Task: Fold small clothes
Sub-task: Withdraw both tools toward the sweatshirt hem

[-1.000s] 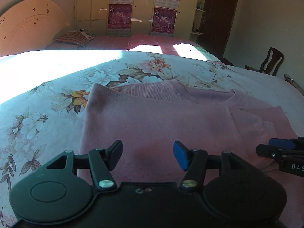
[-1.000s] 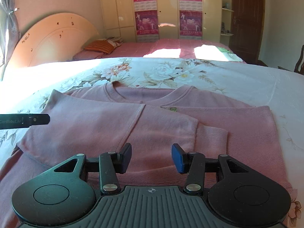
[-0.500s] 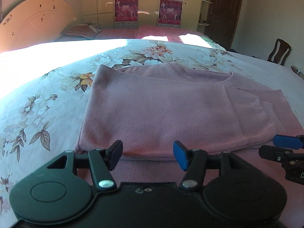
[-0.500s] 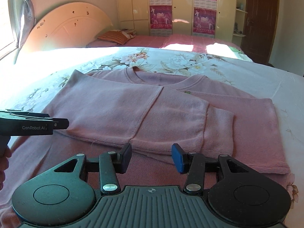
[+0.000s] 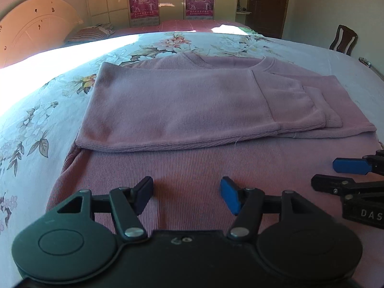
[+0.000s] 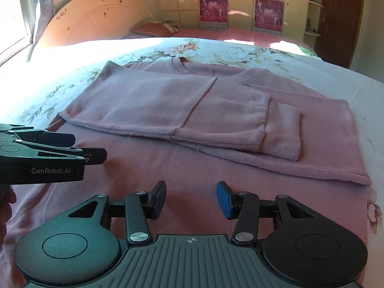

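A pink knit sweater lies flat on the floral bed sheet, its sleeves folded across the chest. The same sweater fills the right wrist view, with a ribbed cuff lying on top. My left gripper hovers over the sweater's near body, its jaws opening, nothing between them. My right gripper is open over the near body too, empty. Each gripper appears in the other's view: the right gripper at the right edge, the left gripper at the left edge.
A curved wooden headboard and a striped pillow stand at the far left. Yellow wardrobes with red posters line the back wall beside a dark door. A wooden chair stands at the right. Sunlight glares on the sheet's left.
Both grippers have drawn back toward the sweater's near hem, so more of the lower body shows. The left gripper's jaws have widened slightly.
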Demonstrator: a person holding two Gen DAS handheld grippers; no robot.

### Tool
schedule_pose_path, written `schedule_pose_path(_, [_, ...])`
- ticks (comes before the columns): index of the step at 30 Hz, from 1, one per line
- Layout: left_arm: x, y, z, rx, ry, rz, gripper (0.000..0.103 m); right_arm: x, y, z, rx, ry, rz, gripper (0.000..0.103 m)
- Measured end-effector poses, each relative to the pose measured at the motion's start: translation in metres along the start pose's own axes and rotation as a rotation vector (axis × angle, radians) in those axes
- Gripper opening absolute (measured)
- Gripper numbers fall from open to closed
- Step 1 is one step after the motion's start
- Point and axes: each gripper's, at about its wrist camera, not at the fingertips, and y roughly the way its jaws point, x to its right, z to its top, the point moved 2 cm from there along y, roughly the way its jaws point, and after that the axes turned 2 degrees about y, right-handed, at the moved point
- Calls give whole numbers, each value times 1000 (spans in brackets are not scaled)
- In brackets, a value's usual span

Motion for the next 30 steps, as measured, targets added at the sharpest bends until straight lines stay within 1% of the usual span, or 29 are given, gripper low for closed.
schedule_pose_path(1, [-4, -1, -4, 5, -3, 2, 68, 5, -3, -6, -1, 6, -22, 46])
schedule_pose_path(3, [-10, -2, -8, 7, -6, 0, 70, 15, -10, -17, 5, 20, -62, 46])
schedule_pose_path(6, [-15, -5, -13, 22, 18, -18, 71, 25, -24, -32, 16, 48, -121, 46])
schedule_pose_path(9, [-20, -11, -18, 28, 12, -25, 71, 26, -34, -41, 15, 80, -167, 46])
schedule_pose_path(11, [-23, -23, -22, 28, 4, -27, 67, 18, -41, -41, 15, 86, -183, 47])
schedule_pose_path(13, [-25, -36, -28, 37, 0, -41, 67, 7, -50, -40, 42, 108, -153, 47])
schedule_pose_path(16, [-21, -54, -35, 49, 35, -50, 67, -16, -58, -41, 55, 125, -92, 47])
schedule_pose_path(18, [-17, -64, -41, 53, 56, -72, 67, -37, -59, -41, 55, 107, -58, 47])
schedule_pose_path(21, [-13, -72, -54, 34, 54, -102, 67, -59, -61, -47, 50, 78, -30, 47])
schedule_pose_path(24, [-12, -72, -73, 5, 76, -97, 67, -67, -61, -57, 27, 60, -26, 47])
schedule_pose_path(25, [-12, -71, -80, -9, 84, -94, 68, -68, -59, -62, 7, 54, -31, 47])
schedule_pose_path(26, [-13, -71, -85, -5, 90, -90, 68, -67, -56, -68, -15, 47, -41, 47])
schedule_pose_path(28, [-14, -73, -92, 9, 106, -65, 76, -62, -57, -78, -6, 44, -64, 47])
schedule_pose_path(30, [-18, -75, -93, -1, 86, -61, 76, -56, -67, -84, -6, 68, -77, 47])
